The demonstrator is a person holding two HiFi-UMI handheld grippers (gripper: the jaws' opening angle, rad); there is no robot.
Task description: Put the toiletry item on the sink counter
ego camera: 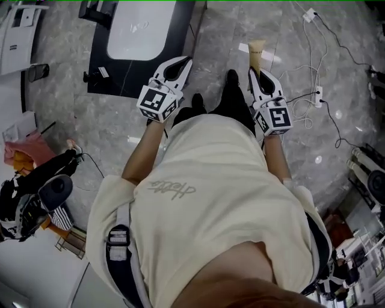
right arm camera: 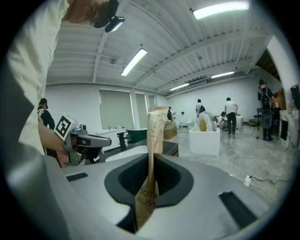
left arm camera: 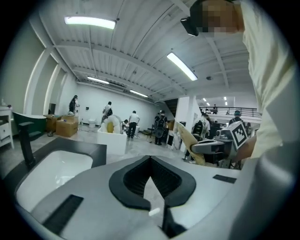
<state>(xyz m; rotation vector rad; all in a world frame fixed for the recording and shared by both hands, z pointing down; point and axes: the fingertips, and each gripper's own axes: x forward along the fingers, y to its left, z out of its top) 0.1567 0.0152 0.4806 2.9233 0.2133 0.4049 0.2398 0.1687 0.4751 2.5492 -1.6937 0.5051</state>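
The right gripper (ego camera: 255, 72) pinches the lower end of a tan packet (ego camera: 257, 50), upright at one o'clock, probably for carrying to the sink counter (ego camera: 99, 69) at eleven o'clock. The left gripper (ego camera: 182, 65) is closed and empty. The jaws cover most of the packet's print, and the frame cuts off the counter's far end.

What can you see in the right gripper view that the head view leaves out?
Only the right gripper view shows the print low on the tan packet, down where the right gripper clamps it. It also shows the ceiling lights and distant people. Only the head view shows the wearer's cream shirt and a power strip on the floor. Both show the packet, the left gripper and the black sink counter.
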